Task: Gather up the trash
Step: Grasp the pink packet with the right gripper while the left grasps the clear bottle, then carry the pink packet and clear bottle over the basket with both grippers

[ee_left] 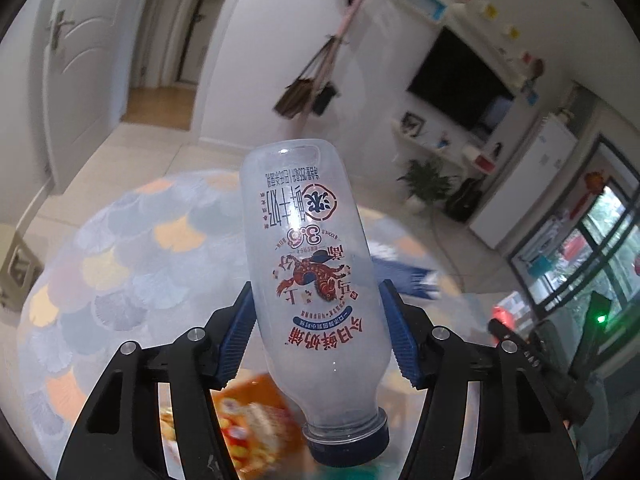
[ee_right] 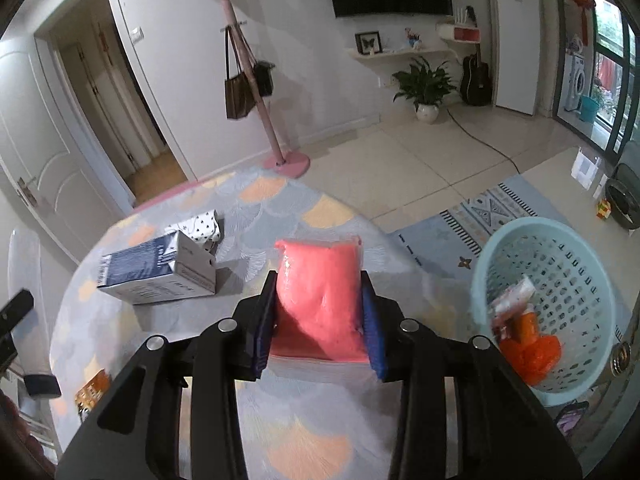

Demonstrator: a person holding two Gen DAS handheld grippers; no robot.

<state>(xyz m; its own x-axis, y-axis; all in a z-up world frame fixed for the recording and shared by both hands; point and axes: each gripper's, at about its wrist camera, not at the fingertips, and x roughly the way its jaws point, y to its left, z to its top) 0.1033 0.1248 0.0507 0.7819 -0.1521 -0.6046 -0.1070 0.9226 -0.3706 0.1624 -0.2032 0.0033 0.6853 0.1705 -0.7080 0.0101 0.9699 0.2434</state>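
Step in hand: we judge this the carry stage; both tongs are loaded and lifted off the bench [ee_right: 248, 216], nothing let go yet.
Left tongs [ee_left: 318, 332]: closed on an empty milk bottle [ee_left: 308, 252], pads pressing its two sides; the bottle hangs cap-down, blue cap [ee_left: 352, 442] nearest the camera, base pointing far.
Right tongs [ee_right: 320, 316]: closed on a pink packet [ee_right: 320, 292], pinched at both edges, its top standing upright above the pads.
Basket [ee_right: 576, 272]: pale blue, perforated, to the right of the bench and lower than its top; orange and white wrappers already lie inside.
Still on the bench: a dark blue carton [ee_right: 160, 272] lying on its side at far left, a dotted packet [ee_right: 200, 228] just behind it, a small orange wrapper [ee_right: 92, 392] at the near left edge. Under the bottle, a blurred orange snack bag [ee_left: 256, 420].
Next move, right: swing right until the pink packet is over the basket mouth, then open.
Next move, left: the basket is not in the left view; we would bring the bottle across to the same rim.
Caution: the bottle sits tilted between the pads and may pivot while it travels.
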